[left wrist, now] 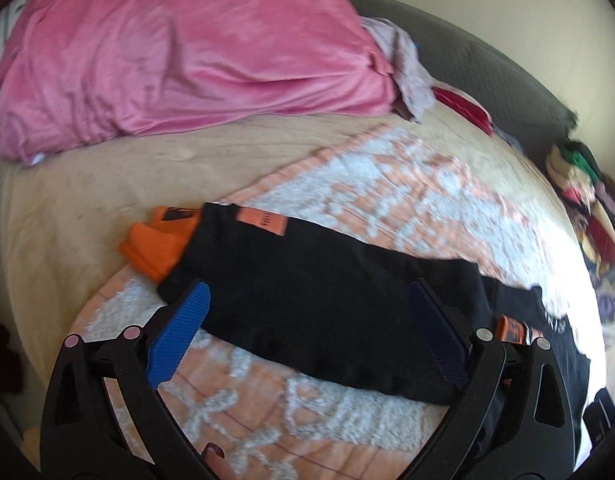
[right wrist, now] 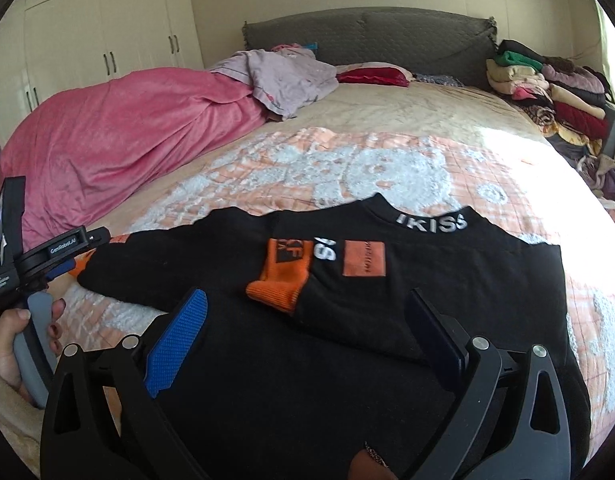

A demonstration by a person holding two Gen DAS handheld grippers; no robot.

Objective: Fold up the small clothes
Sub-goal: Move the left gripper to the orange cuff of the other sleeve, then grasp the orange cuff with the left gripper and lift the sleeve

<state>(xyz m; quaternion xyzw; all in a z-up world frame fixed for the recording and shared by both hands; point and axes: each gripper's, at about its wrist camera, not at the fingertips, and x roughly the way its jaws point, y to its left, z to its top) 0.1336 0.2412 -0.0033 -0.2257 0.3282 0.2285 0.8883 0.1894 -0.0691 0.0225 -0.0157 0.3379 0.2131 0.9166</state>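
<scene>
A black sweater [right wrist: 427,280] lies flat on the patterned bedspread, its collar lettered "IKISS" [right wrist: 429,222] away from me. One sleeve is folded across the chest, its orange cuff [right wrist: 279,286] beside an orange patch [right wrist: 363,260]. My right gripper [right wrist: 307,336] hovers open over the sweater's lower body, nothing between the blue pads [right wrist: 179,336]. In the left wrist view the other black sleeve [left wrist: 307,304] stretches sideways with its orange cuff [left wrist: 155,248] at the left. My left gripper [left wrist: 307,328] stands wide open just above that sleeve, pads [left wrist: 179,332] not pressing it.
A pink blanket [right wrist: 119,140] is heaped at the left of the bed [right wrist: 387,108], with a lilac garment [right wrist: 287,76] and a red cushion [right wrist: 371,74] near the grey headboard [right wrist: 367,36]. Stacked clothes [right wrist: 555,84] fill the far right. A hand [right wrist: 7,344] shows at the left.
</scene>
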